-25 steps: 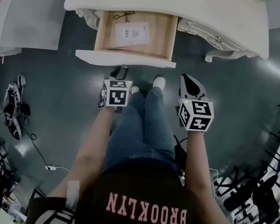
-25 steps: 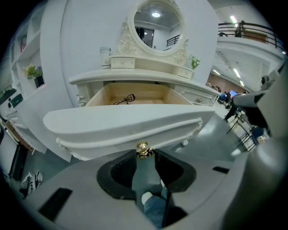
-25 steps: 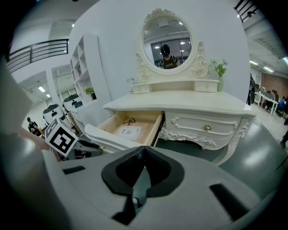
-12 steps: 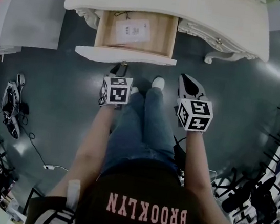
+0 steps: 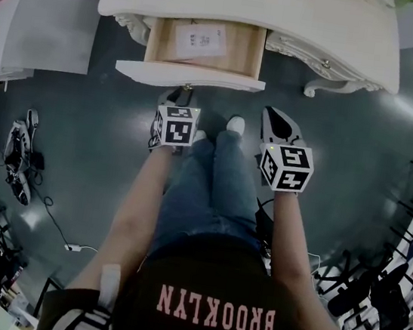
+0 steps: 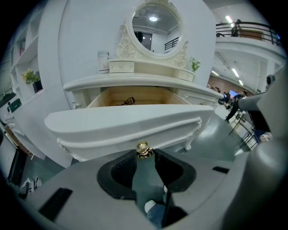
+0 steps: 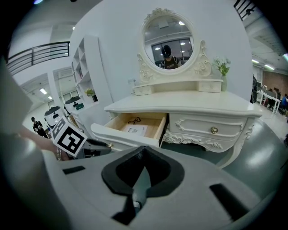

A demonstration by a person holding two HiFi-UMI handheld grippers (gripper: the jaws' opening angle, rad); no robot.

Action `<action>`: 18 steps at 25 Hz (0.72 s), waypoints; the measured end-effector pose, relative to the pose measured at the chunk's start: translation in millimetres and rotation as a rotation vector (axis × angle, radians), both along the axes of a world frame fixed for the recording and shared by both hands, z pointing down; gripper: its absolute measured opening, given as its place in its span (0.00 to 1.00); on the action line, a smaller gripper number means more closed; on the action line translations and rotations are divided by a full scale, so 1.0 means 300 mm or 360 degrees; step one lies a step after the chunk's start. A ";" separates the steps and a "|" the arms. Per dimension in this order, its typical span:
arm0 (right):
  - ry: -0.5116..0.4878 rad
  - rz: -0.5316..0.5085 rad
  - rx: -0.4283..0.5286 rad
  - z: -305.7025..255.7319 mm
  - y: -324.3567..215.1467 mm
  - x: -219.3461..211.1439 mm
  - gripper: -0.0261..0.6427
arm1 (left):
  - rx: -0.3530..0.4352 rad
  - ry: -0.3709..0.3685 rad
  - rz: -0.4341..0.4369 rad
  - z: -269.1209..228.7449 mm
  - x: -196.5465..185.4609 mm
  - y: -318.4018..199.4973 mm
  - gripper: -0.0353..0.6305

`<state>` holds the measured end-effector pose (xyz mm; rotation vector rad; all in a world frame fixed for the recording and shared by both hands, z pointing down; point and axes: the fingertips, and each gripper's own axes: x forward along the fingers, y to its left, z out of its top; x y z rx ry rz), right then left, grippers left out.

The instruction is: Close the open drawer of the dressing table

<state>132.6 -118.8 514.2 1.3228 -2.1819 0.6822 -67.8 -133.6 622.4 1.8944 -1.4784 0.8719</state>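
Head view: the drawer (image 5: 190, 76) of the dressing table (image 5: 303, 18) stands open at upper centre, its white front well out from the table edge and a sheet of paper (image 5: 201, 41) lying on its wooden bottom. The left gripper (image 5: 177, 100) points up at the middle of the drawer front; the right gripper (image 5: 276, 123) hangs right of centre over the floor (image 5: 82, 128), apart from the furniture

Left gripper view: the jaws are drawn in on the small gold knob (image 6: 143, 148) at lower centre, the knob sitting between their tips. The drawer front (image 6: 126, 123) fills the middle band, with the open cavity behind it and the mirror (image 6: 155, 24) at the top

Right gripper view: the right gripper (image 7: 143, 151) has its jaws together with nothing between them. The drawer (image 7: 163, 129) shows at centre left, pulled out, the paper inside

Progress, as a judgement: the handle is secured but the closing is not done; the drawer has yet to be pushed in until its front sits flush
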 end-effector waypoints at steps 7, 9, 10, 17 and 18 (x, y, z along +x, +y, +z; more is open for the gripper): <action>-0.0014 0.0025 0.0030 -0.021 -0.045 -0.008 0.03 | 0.0022 0.0007 0.0006 -0.004 -0.001 -0.056 0.23; -0.0016 0.0040 0.0033 -0.023 -0.057 -0.004 0.03 | 0.0021 0.0012 0.0011 -0.002 0.000 -0.067 0.23; -0.0018 0.0048 0.0034 -0.023 -0.064 -0.002 0.03 | 0.0023 0.0013 0.0014 -0.001 0.000 -0.074 0.23; -0.0030 0.0079 0.0030 -0.023 -0.101 0.011 0.03 | 0.0037 0.0018 0.0026 0.004 -0.003 -0.132 0.23; -0.0035 0.0083 0.0028 -0.024 -0.107 0.014 0.03 | 0.0039 0.0018 0.0026 0.003 -0.002 -0.142 0.23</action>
